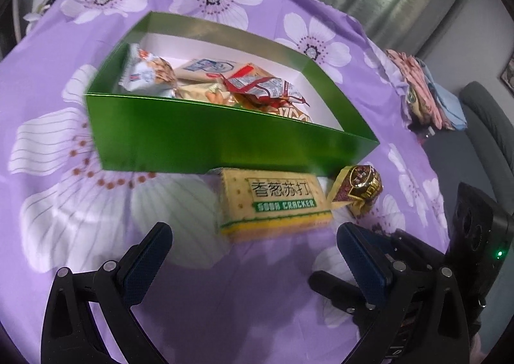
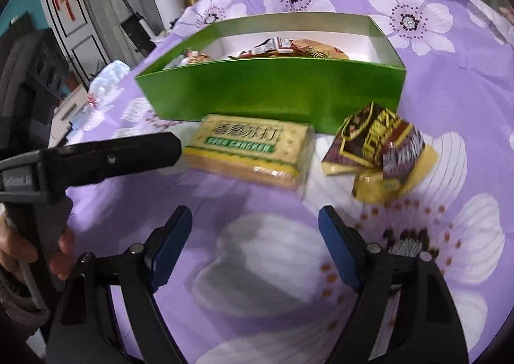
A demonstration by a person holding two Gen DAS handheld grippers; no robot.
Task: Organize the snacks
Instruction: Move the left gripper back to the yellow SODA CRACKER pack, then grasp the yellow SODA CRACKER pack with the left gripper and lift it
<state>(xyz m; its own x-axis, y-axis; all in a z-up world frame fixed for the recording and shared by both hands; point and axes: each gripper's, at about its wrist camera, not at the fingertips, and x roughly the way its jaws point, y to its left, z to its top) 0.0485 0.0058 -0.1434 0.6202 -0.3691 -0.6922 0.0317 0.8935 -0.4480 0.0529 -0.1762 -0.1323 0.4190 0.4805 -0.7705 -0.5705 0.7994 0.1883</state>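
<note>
Clearly two snacks are left outside the green box (image 1: pixel 225 139): the soda cracker pack (image 1: pixel 276 203) lies against the box's near wall, and the brown-and-gold wrapped snack (image 1: pixel 356 190) sits just beside the pack, toward the box's near right corner. Several packets already lie inside the box. Both tongs are released and empty — the left gripper (image 1: pixel 253 251) hangs spread in front of the pack, the right gripper (image 2: pixel 255 235) likewise, a little nearer the wrapped snack (image 2: pixel 379 152).

For the pack, I would bring the left fingers down astride its short width, not its length, and close firmly but gently — crackers probably crush. Lift well above the box wall before moving over it, since the light box may slide on the flowered cloth (image 1: pixel 96 203) if nudged.
</note>
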